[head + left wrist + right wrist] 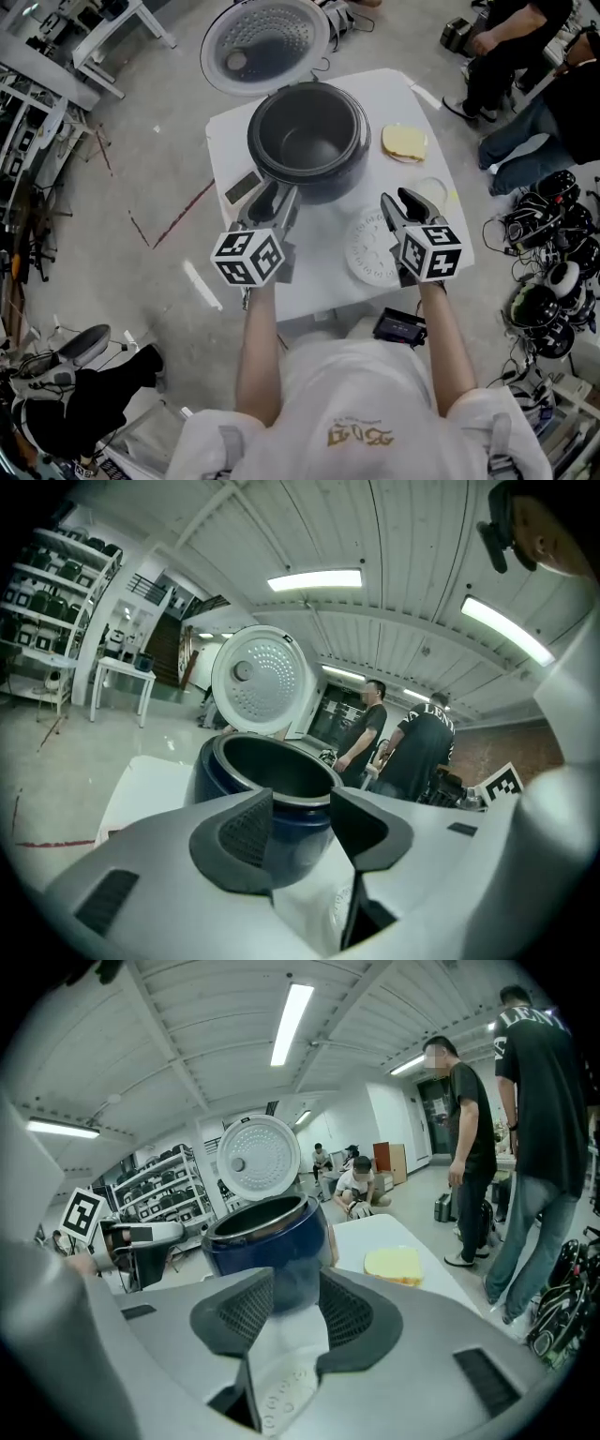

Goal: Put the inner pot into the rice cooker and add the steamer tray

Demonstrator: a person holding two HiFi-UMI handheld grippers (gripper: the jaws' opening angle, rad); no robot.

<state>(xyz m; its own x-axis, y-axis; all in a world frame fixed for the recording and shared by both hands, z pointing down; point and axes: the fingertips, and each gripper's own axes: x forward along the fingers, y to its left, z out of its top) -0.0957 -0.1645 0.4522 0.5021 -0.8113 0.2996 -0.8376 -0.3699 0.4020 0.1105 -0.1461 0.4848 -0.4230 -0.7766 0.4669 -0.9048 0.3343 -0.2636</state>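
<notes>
The dark blue rice cooker [309, 141] stands on the white table [234, 141] with its white lid [265, 42] swung open behind it. A dark inner pot [311, 145] sits inside the body. The white perforated steamer tray [373, 251] lies flat on the table, near right of the cooker. My left gripper [277, 194] is open and empty, close to the cooker's near side [272, 780]. Over the tray's right part hovers my right gripper [401, 200], open with nothing held; the tray [281, 1387] shows below its jaws.
A yellow pad [404, 142] lies to the right of the cooker. A small black device [401, 326] sits at the table's near edge. People [511, 56] sit and stand at the far right, and cables and gear [553, 272] cover the floor there.
</notes>
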